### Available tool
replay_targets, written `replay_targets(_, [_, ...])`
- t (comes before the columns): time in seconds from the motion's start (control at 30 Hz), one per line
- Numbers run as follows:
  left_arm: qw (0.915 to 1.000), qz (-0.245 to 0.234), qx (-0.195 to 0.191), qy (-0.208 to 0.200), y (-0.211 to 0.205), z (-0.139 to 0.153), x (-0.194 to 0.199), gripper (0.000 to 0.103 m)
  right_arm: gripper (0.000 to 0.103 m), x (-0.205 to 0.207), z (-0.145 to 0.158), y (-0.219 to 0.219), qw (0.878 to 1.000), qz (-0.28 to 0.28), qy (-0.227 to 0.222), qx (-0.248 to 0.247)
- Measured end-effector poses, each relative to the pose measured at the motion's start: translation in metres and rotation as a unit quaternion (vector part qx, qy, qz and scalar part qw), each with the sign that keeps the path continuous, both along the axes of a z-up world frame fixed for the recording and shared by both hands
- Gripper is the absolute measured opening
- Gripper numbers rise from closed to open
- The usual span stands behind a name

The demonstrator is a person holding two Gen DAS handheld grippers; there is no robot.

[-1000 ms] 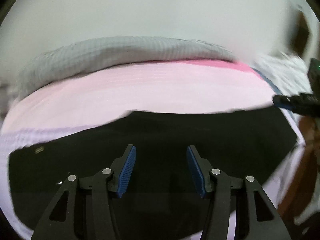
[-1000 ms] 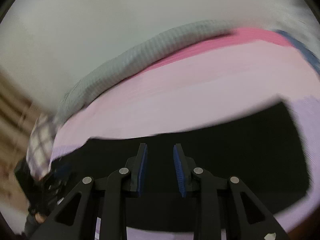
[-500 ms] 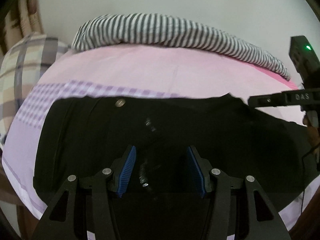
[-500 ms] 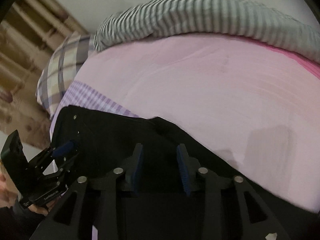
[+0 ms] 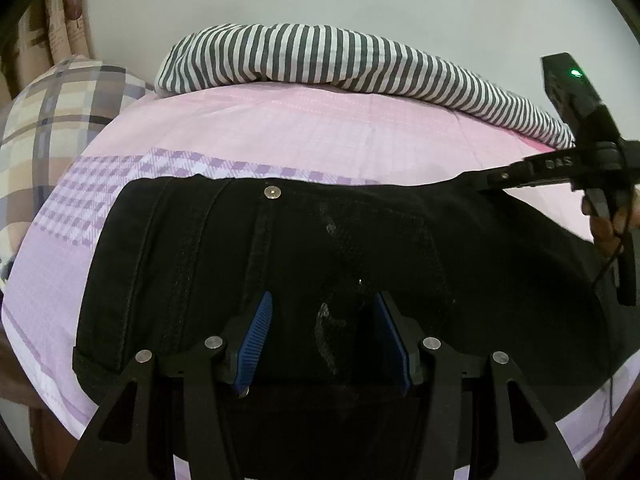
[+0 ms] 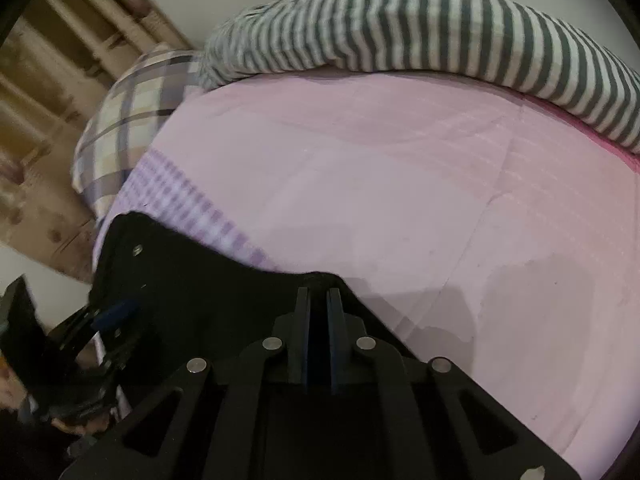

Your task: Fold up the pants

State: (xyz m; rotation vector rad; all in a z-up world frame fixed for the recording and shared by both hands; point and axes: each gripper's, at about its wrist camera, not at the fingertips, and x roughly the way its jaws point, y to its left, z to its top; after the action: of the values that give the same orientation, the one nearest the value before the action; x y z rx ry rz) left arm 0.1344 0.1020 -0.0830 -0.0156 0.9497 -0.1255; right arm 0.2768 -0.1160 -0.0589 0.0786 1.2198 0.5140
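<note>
Right wrist: fingers point(image 6: 318, 300) pinched on pants point(image 6: 208, 288) far edge; left fingers point(image 5: 320, 312) half-wide over waistband, holding nothing. Folding barely begun.

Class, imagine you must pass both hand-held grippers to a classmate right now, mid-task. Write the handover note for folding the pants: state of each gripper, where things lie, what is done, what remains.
Right hand-held gripper: shut on the far edge of the black pants, pinching a small peak of fabric.
Left hand-held gripper: open, poised over the pants near the waistband, gripping nothing; the pads are apart with cloth below them.
Pants: spread on the pink bedsheet, waist button facing up at the far edge. Striped blanket and plaid pillow lie beyond, clear of the work.
Done: one edge gripped.
Left: take hold with the left, likely lift and fold, then smooth flat.
</note>
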Motion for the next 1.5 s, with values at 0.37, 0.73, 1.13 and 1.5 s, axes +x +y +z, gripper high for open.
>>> replay_targets(0.37, [0.9996, 0.0, 0.028, 0.0, -0.001, -0.002, -0.009, 0.054, 0.025, -0.01, 0.02, -0.021, 0.998, -0.052, -0.034, 0.03])
replay_targets(0.73, [0.9921, -0.125, -0.007, -0.015, -0.068, 0.026, -0.04, 0.054, 0.025, -0.082, 0.015, -0.077, 0.995, -0.093, -0.013, -0.019])
replay_targets(1.13, [0.9845, -0.169, 0.025, 0.04, -0.094, -0.009, -0.051, 0.054, 0.023, -0.071, 0.003, -0.104, 0.988, -0.153, -0.035, -0.003])
replay_targets(1.5, [0.9854, -0.169, -0.006, 0.016, -0.12, 0.032, -0.04, 0.056, 0.032, -0.19, 0.053, -0.254, 0.952, -0.28, -0.059, 0.104])
